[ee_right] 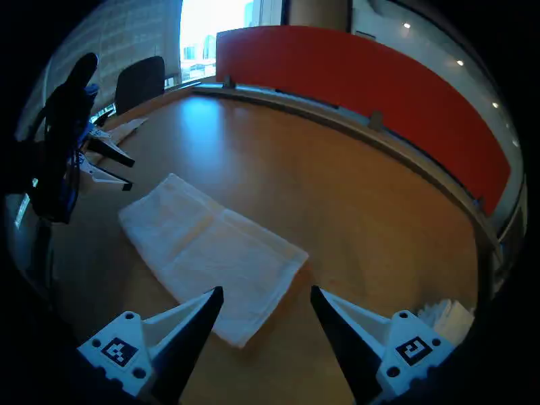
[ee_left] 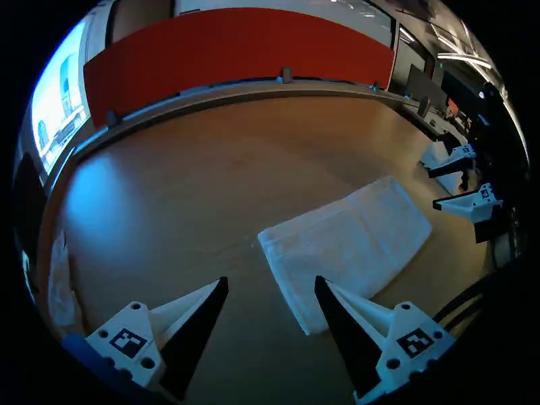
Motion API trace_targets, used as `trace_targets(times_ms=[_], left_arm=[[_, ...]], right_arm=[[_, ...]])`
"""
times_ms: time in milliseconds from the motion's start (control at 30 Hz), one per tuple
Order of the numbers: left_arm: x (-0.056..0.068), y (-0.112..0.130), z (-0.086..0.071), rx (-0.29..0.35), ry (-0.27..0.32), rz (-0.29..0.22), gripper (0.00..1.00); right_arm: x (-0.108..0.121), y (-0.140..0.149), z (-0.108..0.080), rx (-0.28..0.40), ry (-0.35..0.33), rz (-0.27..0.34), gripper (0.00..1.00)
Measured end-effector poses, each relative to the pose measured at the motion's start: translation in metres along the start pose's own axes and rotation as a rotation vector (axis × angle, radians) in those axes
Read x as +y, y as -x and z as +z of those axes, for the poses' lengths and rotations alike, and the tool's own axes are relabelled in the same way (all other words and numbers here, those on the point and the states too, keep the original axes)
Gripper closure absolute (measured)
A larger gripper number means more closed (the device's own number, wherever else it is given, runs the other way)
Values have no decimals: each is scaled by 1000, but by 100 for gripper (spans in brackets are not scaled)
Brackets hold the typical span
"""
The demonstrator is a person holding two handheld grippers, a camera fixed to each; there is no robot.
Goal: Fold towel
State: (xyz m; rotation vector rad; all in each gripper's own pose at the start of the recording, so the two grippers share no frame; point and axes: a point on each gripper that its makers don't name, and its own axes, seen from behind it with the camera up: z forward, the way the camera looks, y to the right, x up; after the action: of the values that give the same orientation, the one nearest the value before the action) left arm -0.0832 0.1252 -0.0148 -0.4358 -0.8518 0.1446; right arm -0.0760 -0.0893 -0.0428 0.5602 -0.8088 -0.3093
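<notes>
Left gripper (ee_left: 271,279): nearest in the left gripper view. Its two dark-faced fingers stand wide apart with nothing between them. One fingertip overlaps the towel's near edge in the picture, but I cannot tell whether it touches the cloth or hangs above it.

Right gripper (ee_right: 266,289): nearest in the right gripper view. Its fingers are likewise spread and hold nothing, and the towel's near corner sits in the gap just ahead of the tips.

Towel (ee_left: 351,243): white and already folded into a long, narrow strip. It lies flat on the table and runs lengthwise from one gripper toward the other, with a faint crease across its middle.

Grippers seen from across: in the left gripper view the right gripper shows at the far end of the towel, fingers parted and pointing inward. In the right gripper view the left gripper shows at the opposite end, fingers parted too.

Sleeve (ee_right: 61,155): dark, behind the far gripper in the right gripper view.

Table (ee_left: 202,175): broad, brown wood with a smooth top and a curved far edge.

White bundle (ee_left: 57,283): at the table's edge, well apart from the towel — possibly crumpled cloth or paper; too warped to say.

Red partition (ee_left: 236,54): a long panel standing along the table's far edge.

Chair (ee_right: 138,81): dark, at the table's far side, near the window.

Window (ee_right: 209,30): bright, beyond the partition.
</notes>
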Motion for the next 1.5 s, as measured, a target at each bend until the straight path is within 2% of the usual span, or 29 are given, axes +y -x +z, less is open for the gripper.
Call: trace_targets(times_ms=[400, 767, 1067, 1500], left_arm=[[6, 26, -23, -4, -20, -29, 5], [5, 39, -36, 13, -52, -75, 5], [-5, 46, -53, 46, -105, -97, 5], [-17, 61, -74, 69, -165, -164, 5]], right_arm=[[-11, 10, -19, 8, -1, 11, 0], [-16, 13, -19, 4, -20, -7, 0], [-22, 15, -16, -2, -63, -54, 0], [-22, 23, -11, -30, -90, -95, 0]])
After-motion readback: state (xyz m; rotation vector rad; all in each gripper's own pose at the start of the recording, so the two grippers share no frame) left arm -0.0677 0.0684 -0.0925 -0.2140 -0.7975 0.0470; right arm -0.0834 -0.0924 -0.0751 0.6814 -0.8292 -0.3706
